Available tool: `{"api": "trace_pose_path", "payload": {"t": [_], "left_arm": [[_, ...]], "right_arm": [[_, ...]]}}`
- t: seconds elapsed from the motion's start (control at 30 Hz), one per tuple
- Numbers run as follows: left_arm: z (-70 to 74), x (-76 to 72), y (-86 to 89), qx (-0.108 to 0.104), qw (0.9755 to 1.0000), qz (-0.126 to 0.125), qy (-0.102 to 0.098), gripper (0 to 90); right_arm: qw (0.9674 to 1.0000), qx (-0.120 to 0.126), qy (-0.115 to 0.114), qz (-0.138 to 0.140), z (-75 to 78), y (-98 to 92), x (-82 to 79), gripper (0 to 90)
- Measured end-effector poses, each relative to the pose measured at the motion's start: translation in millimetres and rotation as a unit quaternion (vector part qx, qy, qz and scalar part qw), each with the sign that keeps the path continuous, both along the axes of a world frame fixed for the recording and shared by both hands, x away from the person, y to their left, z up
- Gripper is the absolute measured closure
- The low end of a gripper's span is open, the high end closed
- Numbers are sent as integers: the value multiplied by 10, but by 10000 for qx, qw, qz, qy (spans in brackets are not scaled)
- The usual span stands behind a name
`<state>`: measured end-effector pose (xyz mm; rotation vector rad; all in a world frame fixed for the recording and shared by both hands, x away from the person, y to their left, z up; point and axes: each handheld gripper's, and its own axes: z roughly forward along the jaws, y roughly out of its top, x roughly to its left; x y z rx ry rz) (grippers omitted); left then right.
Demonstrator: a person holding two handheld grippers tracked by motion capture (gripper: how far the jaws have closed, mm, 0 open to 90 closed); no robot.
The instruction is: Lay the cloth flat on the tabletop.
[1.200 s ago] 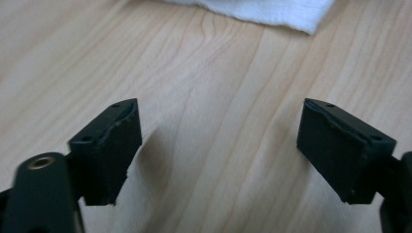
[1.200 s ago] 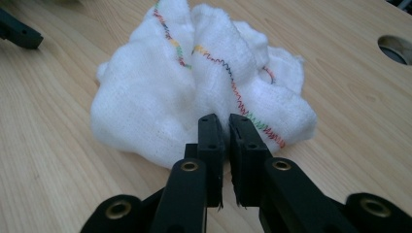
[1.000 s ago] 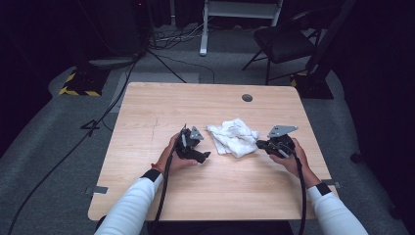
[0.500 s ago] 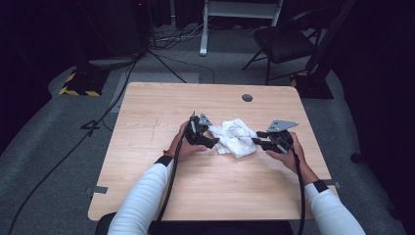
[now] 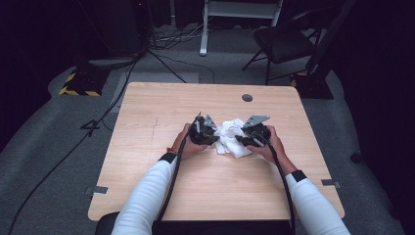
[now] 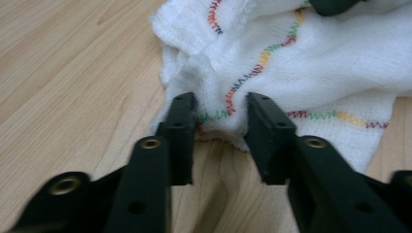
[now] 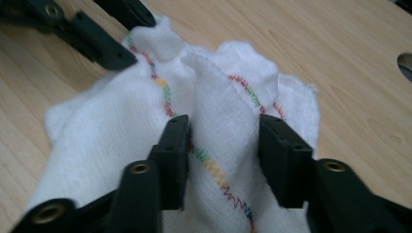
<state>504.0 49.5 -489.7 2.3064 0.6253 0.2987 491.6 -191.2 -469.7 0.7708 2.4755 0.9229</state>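
wooden table point(image 5: 147, 161) bears a white cloth point(image 5: 230, 139); left gripper view reveals multicoloured stitching point(image 6: 262, 60).

Surface: a light wood-grain table point(image 5: 161, 196), rectangular with rounded corners, is seen on grey carpet.
Fitting: a round dark cable hole point(image 5: 247, 98) is noted near the far edge, right of centre.
Load: a crumpled white cloth point(image 5: 230, 139) with multicoloured zigzag stitching is found lying near the table's centre.
Contact: the cloth is bunched in folds on the wood.
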Motion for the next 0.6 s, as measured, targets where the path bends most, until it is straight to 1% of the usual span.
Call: {"api": "trace_pose_path", "payload": {"t": [0.03, 0.07, 0.1, 0.13, 0.2, 0.33, 0.4, 0.47, 0.53, 0.57, 0.6], "left_arm": [[3, -1, 3, 27, 10000, -31, -7, 688], [8, -4, 3, 53, 10000, -53, -34, 714], [16, -10, 5, 32, 10000, -54, -48, 737], [26, -13, 9, 14, 10000, -59, -67, 754], [52, -32, 18, 32, 9999, -79, -133, 774], [113, -78, 57, -61, 9997, -93, -206, 790], [146, -106, 85, -39, 9997, -117, -216, 791], [185, -149, 128, -77, 9996, -98, -248, 794], [227, -192, 181, -123, 9993, -124, -325, 796], [252, -215, 205, -117, 9992, -146, -359, 796], [271, -231, 227, -120, 9990, -182, -383, 796]], "right_arm": [[10000, 0, 0, 0, 0, 0, 0, 646], [10000, 7, 42, -11, -4, -14, 1, 691], [10000, 21, 40, -11, 0, -43, 6, 742], [10000, 45, 30, -25, 10, -67, 3, 773], [9999, 109, -59, -55, 39, -118, -8, 811], [9993, 304, -147, -129, 93, -246, -34, 843], [9991, 335, -197, -173, 117, -305, -46, 845], [9985, 421, -245, -256, 156, -374, -63, 846], [9978, 510, -291, -308, 192, -436, -78, 846], [9969, 605, -334, -386, 230, -506, -100, 845], [9969, 605, -334, -386, 230, -506, -100, 845]]}}
